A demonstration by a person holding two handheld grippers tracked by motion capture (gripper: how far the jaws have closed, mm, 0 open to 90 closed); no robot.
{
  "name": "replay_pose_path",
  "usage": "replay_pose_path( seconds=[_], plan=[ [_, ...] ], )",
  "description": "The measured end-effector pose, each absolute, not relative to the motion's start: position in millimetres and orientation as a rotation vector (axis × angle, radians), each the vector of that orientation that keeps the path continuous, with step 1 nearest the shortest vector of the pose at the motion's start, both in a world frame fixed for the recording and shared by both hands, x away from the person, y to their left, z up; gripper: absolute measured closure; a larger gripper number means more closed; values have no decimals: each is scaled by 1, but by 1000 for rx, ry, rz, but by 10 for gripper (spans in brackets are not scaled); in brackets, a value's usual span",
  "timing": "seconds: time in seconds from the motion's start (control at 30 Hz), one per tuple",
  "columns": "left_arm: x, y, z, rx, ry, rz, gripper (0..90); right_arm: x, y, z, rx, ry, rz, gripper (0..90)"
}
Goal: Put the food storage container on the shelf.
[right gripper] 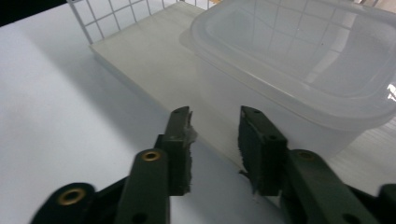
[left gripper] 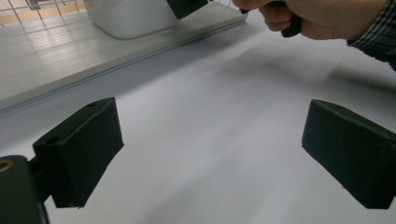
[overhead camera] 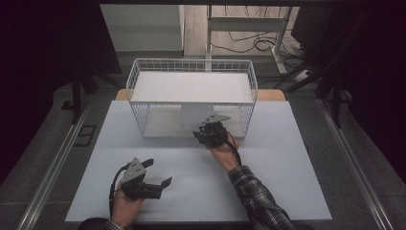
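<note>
Jaws of the right gripper [right gripper: 215, 140] stand slightly apart, empty, just before the translucent plastic container [right gripper: 299, 70] on the wire rack's [overhead camera: 191, 67] lower shelf. Likely light, slick, flexing; its lidded rim offers purchase.

Dim room, grey floor [overhead camera: 43, 158], white desk frame [overhead camera: 249, 24], trailing cables [overhead camera: 249, 45]

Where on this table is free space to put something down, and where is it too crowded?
The table is bare between the left gripper and the wire rack, and along the right edge beyond the sleeve. The rack's top shelf is also free. It is crowded at the rack's front, where the right gripper stands open just before the plastic container.
</note>
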State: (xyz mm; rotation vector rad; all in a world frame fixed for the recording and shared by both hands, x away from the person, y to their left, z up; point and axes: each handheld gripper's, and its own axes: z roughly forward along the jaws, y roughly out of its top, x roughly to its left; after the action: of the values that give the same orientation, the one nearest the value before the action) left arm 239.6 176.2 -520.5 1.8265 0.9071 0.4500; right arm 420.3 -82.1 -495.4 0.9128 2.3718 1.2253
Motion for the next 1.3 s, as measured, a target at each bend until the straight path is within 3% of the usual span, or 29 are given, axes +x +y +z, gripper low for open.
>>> replay_pose_path(
  seconds=[0.27, 1.3],
  plan=[
    [241, 177, -522, 1829, 920, 437, 47, 408, -89, -489, 912, 2390, 1264, 486],
    [244, 175, -525, 1856, 915, 368, 41, 374, -112, -492, 855, 2485, 1249, 106]
  ],
)
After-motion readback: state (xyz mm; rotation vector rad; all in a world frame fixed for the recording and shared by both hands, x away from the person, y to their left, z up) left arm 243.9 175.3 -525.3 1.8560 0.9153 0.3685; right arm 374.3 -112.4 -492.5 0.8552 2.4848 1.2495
